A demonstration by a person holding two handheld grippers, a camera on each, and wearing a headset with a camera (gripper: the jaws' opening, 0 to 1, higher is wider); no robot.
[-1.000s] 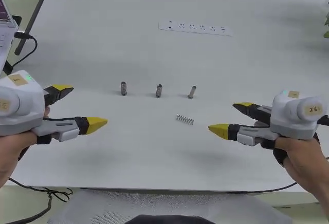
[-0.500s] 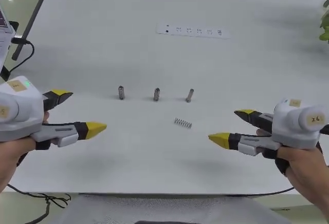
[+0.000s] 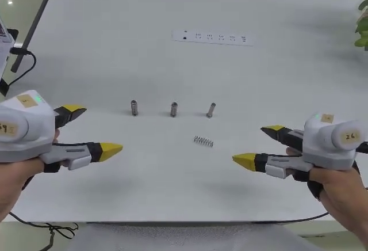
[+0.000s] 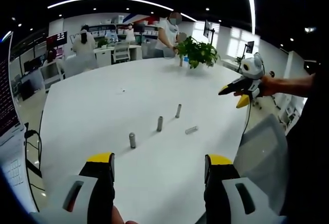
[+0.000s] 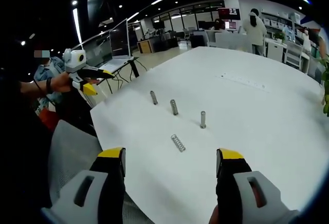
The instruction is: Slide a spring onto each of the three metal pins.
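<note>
Since a second ago the headset has tipped, so the whole head view sits lower; nothing on the white workbench (image 3: 172, 187) has shifted.

In the head view, three short upright grey metal pins (image 3: 173, 109) stand in a row. One small loose coiled steel spring (image 3: 203, 141) lies just in front of the right-hand pin (image 3: 211, 110). A white power strip (image 3: 213, 37) lies well behind. The yellow-tipped left gripper (image 3: 95, 130) and right gripper (image 3: 257, 144) hover with their jaws spread and empty.

In the left gripper view, its jaws stand apart, with three pins and one spring ahead.

In the right gripper view, the wide-apart jaws face the spring (image 5: 178, 143). Two pins look ribbed, probably already sprung; the right-hand pin looks bare.

The last spring is the step in hand. The next move calls for a light pinch on it, then threading it over the bare pin.
</note>
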